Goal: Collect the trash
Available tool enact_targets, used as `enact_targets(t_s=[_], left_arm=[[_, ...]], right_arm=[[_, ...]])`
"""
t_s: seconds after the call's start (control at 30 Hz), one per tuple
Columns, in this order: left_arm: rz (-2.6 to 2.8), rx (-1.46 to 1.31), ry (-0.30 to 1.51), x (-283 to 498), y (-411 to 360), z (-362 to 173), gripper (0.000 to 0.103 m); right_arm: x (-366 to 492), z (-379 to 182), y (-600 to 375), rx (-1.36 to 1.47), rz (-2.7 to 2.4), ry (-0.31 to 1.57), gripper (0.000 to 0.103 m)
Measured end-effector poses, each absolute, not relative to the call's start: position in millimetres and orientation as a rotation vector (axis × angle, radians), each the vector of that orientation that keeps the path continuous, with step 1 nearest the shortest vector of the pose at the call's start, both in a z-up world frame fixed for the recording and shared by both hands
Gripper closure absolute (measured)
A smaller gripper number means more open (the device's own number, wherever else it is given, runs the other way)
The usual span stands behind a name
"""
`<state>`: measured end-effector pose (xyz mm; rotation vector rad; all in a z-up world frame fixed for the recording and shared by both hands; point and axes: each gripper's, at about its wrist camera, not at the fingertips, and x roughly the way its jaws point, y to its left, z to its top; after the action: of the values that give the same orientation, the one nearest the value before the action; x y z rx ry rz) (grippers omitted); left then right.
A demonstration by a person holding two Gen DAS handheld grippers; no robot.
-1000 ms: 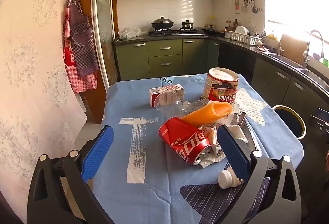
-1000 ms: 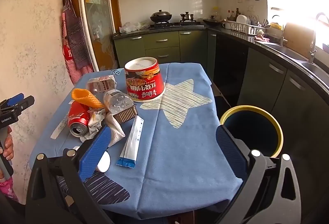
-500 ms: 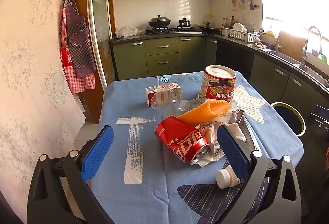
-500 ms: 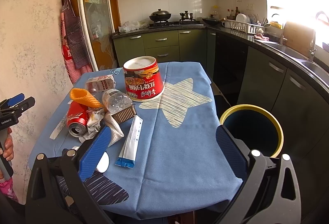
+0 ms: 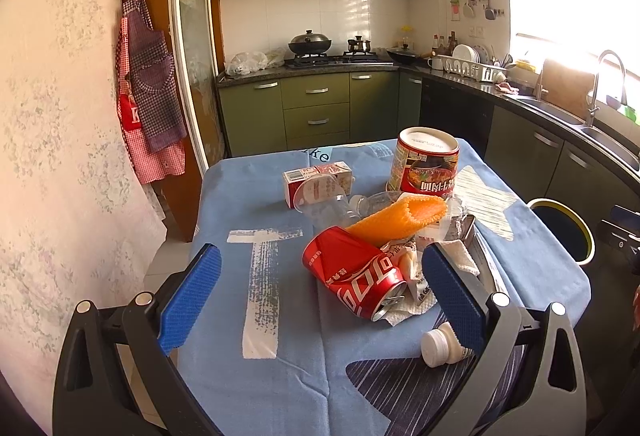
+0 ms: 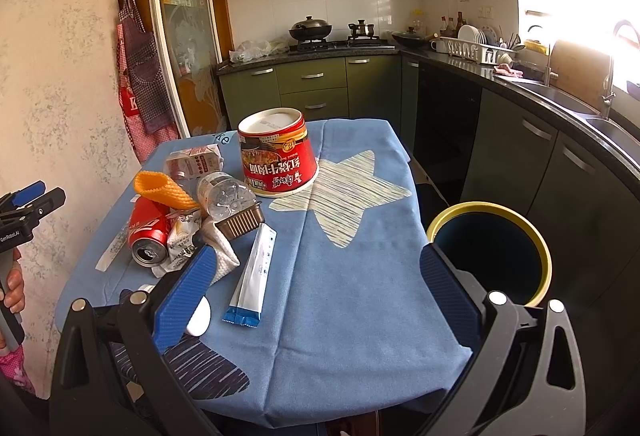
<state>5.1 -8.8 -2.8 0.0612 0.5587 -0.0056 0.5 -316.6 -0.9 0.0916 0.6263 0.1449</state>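
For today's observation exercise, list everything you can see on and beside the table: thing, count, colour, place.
Noodle cup: 1, red, upside down at table's far middle.
Drink can: 1, red, dented, on its side in the pile.
Foam net sleeve: 1, orange, atop the pile.
Carton: 1, red-white, far left.
Clear bottle: 1, lying beside the cup.
Foil tray: 1, brown, by the bottle.
Long packet: 1, white-blue, near middle.
Small bottle: 1, white, near edge.
Tablecloth: 1, blue.
Bin: 1, yellow-rimmed, right of table.
Left gripper: open, empty.
Right gripper: open, empty.
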Motion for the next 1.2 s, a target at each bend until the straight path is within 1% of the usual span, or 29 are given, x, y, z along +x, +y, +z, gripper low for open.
enact_targets(t_s=[1.2], left_arm=[[-0.006, 0.068, 0.562, 6.5, -9.1, -3.7, 0.004]], right_arm=[[3.7, -3.1, -316.1, 0.096, 0.142, 0.638, 0.006]])
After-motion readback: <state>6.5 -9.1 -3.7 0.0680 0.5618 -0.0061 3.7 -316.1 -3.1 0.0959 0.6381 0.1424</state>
